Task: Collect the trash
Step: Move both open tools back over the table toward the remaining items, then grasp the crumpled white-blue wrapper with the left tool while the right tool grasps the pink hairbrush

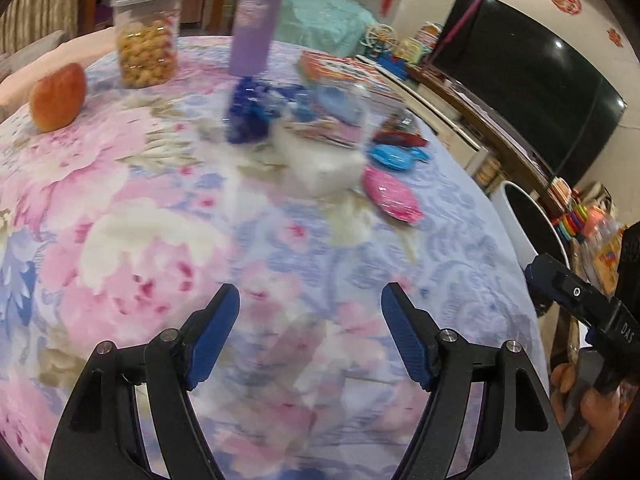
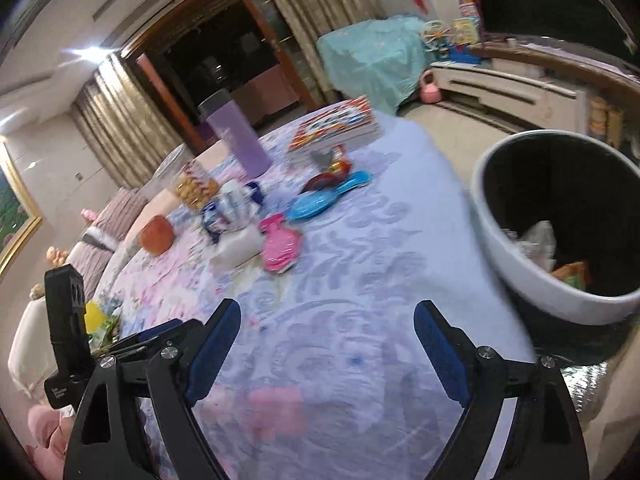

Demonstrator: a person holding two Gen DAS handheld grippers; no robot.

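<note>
Floral tablecloth (image 2: 360, 280) spreads wide; the white bin (image 2: 520, 264) sits at three o'clock, already holding scraps. A pink wrapper (image 2: 280, 246) lies at twelve o'clock. Left gripper (image 1: 310, 308) and right gripper (image 2: 327, 322) hover, jaws apart, empty. Likely next: reach forward and clamp it.

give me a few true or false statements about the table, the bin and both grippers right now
1. The left gripper is open and holds nothing. True.
2. The trash bin is empty. False: crumpled paper and an orange wrapper lie inside it.
3. The purple bottle lies on its side. False: it stands upright on the floral tablecloth.
4. The right gripper is open, above bare cloth. True.
5. The apple sits inside the clear snack tub. False: it rests on the cloth, apart from the tub.
</note>
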